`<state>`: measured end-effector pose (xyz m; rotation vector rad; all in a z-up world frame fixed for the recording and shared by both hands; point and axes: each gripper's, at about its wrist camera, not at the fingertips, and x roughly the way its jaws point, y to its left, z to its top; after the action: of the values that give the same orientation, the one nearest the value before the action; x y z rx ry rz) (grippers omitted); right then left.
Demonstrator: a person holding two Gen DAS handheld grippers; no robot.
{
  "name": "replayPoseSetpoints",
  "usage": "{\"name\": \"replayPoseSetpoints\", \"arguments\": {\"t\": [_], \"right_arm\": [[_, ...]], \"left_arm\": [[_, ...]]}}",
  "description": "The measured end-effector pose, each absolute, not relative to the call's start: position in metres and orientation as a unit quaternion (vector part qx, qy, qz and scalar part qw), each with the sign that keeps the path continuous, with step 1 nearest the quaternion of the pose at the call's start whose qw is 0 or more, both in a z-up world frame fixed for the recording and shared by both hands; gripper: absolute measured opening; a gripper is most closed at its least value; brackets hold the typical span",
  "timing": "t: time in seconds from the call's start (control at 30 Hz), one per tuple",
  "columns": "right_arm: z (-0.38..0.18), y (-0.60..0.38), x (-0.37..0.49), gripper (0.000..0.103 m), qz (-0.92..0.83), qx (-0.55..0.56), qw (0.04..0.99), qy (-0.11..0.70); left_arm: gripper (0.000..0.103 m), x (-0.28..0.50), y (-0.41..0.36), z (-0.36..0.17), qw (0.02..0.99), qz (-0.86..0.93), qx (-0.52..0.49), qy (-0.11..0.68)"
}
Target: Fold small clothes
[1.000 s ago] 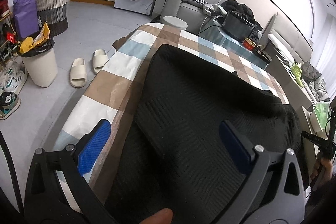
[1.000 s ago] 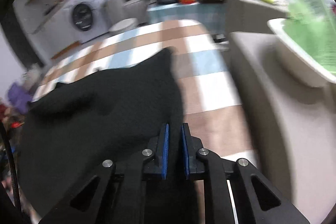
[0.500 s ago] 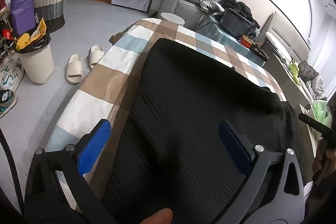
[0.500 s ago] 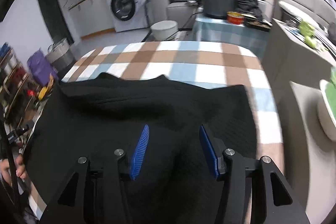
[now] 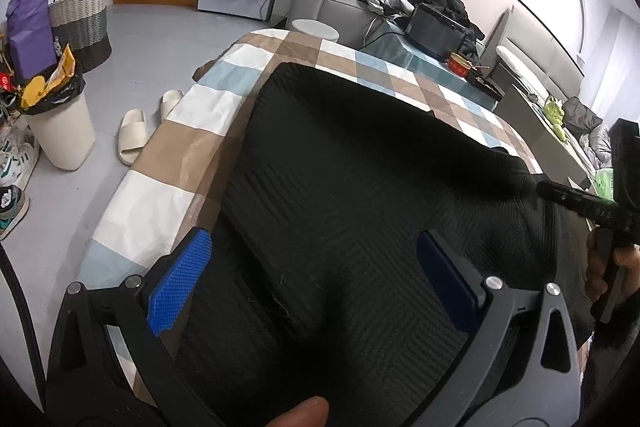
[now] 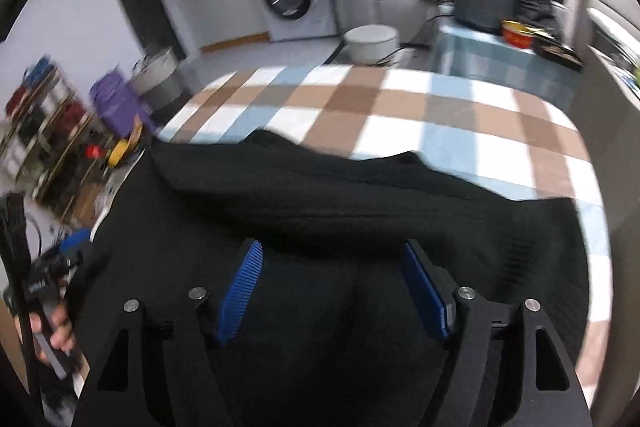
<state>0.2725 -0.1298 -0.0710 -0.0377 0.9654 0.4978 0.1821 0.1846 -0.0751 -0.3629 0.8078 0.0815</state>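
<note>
Black knit garment [image 6: 320,195] fills lower frame under my right tool [image 6: 334,291], jaws just opening, nothing gripped; left tool [image 5: 316,283] wide open. Bare checkered counter [image 6: 400,115] beyond its far edge.

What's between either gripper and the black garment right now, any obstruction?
Nothing visible. The left gripper and the right gripper both hang open directly over the black knit garment, which lies on the checked tablecloth. The right fingers have just been opening, with only the cloth below them.
</note>
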Motion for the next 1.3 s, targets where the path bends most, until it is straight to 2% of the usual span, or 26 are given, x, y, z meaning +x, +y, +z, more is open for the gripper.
{"name": "replayPoseSetpoints", "arguments": {"t": [0.2, 0.57, 0.97, 1.3], "right_arm": [[-0.075, -0.106, 0.276, 0.082, 0.253, -0.056, 0.863, 0.435], [-0.084, -0.112, 0.282, 0.082, 0.207, -0.035, 0.868, 0.451], [0.038, -0.194, 0.14, 0.082, 0.144, -0.04, 0.9, 0.409], [0.126, -0.184, 0.027, 0.083, 0.134, -0.104, 0.923, 0.344]], "left_arm": [[0.102, 0.185, 0.183, -0.08, 0.901, 0.035, -0.175, 0.394], [0.102, 0.184, 0.186, -0.079, 0.902, 0.034, -0.177, 0.393], [0.102, 0.147, 0.157, -0.011, 0.933, -0.004, -0.158, 0.324], [0.102, 0.113, 0.145, 0.031, 0.943, -0.027, -0.16, 0.289]]}}
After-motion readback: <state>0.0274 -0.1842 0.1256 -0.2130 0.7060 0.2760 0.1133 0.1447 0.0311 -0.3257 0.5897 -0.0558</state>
